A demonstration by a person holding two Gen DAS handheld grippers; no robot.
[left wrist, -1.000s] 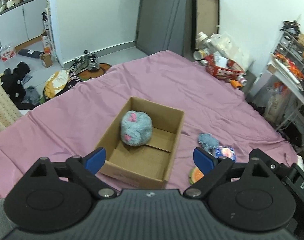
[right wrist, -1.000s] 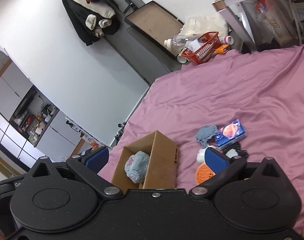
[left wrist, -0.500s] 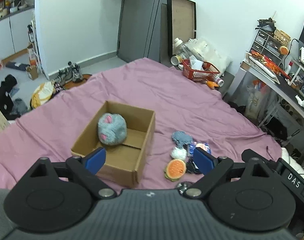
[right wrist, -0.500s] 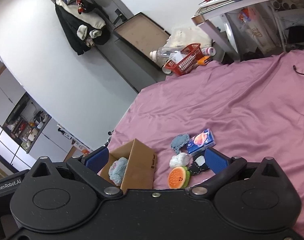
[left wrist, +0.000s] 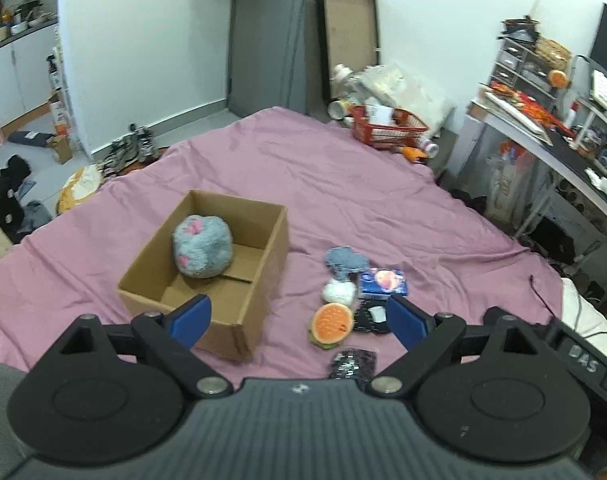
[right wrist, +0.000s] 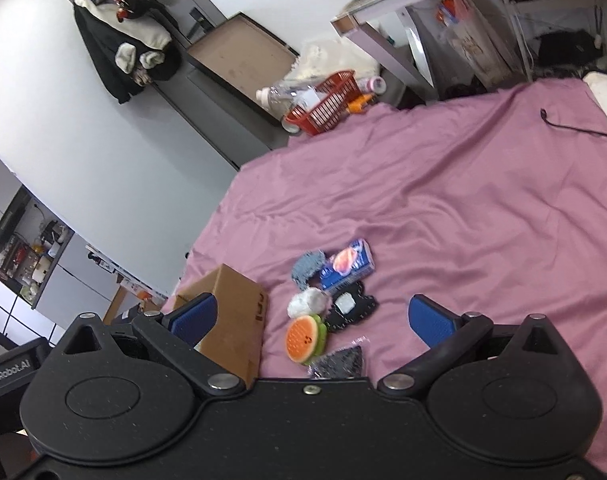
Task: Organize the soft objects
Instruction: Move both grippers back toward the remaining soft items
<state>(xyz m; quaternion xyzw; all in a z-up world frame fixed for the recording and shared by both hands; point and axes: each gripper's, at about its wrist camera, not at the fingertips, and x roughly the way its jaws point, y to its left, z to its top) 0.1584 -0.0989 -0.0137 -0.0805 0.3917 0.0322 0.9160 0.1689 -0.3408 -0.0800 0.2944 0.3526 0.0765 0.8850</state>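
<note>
A cardboard box (left wrist: 263, 256) stands open on the pink bedsheet (left wrist: 363, 184) with a grey-and-pink plush ball (left wrist: 202, 246) inside. To its right lie several small soft items: an orange watermelon-slice toy (left wrist: 330, 325), a white fluffy ball (left wrist: 338, 292), a grey knitted piece (left wrist: 345, 261), a blue packet (left wrist: 383, 282) and black pieces (left wrist: 351, 364). My left gripper (left wrist: 299, 318) is open and empty above the near edge of the box and the items. My right gripper (right wrist: 311, 316) is open and empty above the box (right wrist: 235, 320) and the orange toy (right wrist: 305, 338).
A red basket (left wrist: 387, 126) with bottles sits at the bed's far corner. A desk and shelves (left wrist: 543, 128) stand to the right. Shoes and bags lie on the floor (left wrist: 83, 168) at left. A black cable (right wrist: 575, 126) lies on the sheet at right.
Both grippers have pulled back and up from the box, so more of the bed and the small items now show. Both stay open and empty.
</note>
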